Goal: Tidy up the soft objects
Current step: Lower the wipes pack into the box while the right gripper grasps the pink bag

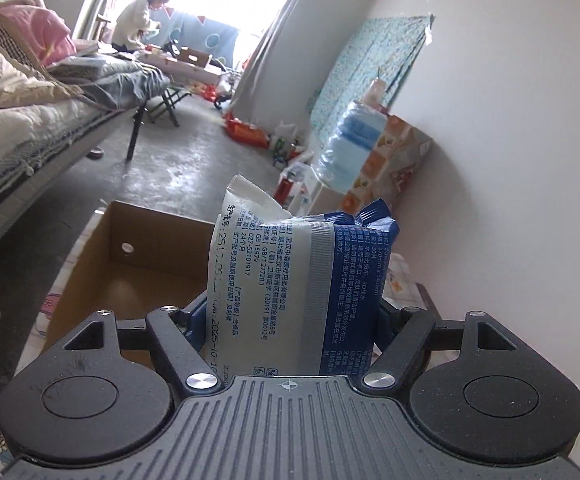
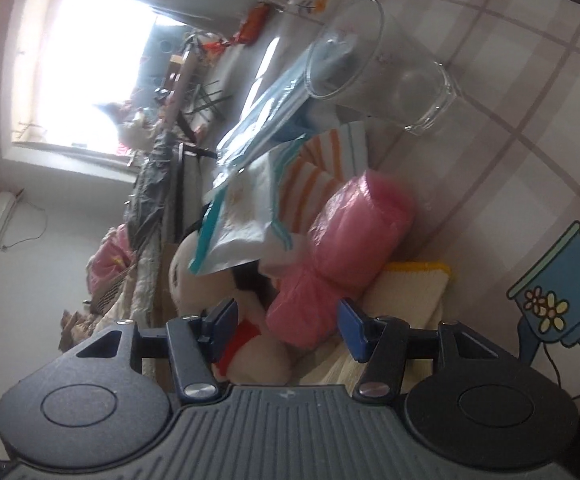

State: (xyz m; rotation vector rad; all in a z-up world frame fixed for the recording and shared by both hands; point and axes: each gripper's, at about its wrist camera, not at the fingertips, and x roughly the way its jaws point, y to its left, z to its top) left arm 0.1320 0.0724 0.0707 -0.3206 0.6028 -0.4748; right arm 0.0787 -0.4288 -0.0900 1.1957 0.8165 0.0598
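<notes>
While L gripper [image 1: 290, 320] clamps wipes pack [image 1: 298, 280] btwn jaws, R gripper [image 2: 288, 330] spread open, pink pack [image 2: 338, 256] just ahead.

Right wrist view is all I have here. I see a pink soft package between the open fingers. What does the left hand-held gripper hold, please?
Observer: The left hand-held gripper is shut on a blue and white wipes pack, held upright.
Operator: Is there some container near it?
Observer: Yes, an open cardboard box stands just behind and to the left of the pack. What shows of its inside holds nothing.
Operator: Is the pack already inside the box?
Observer: No, it is above the box's near right side, beside the opening.
</notes>
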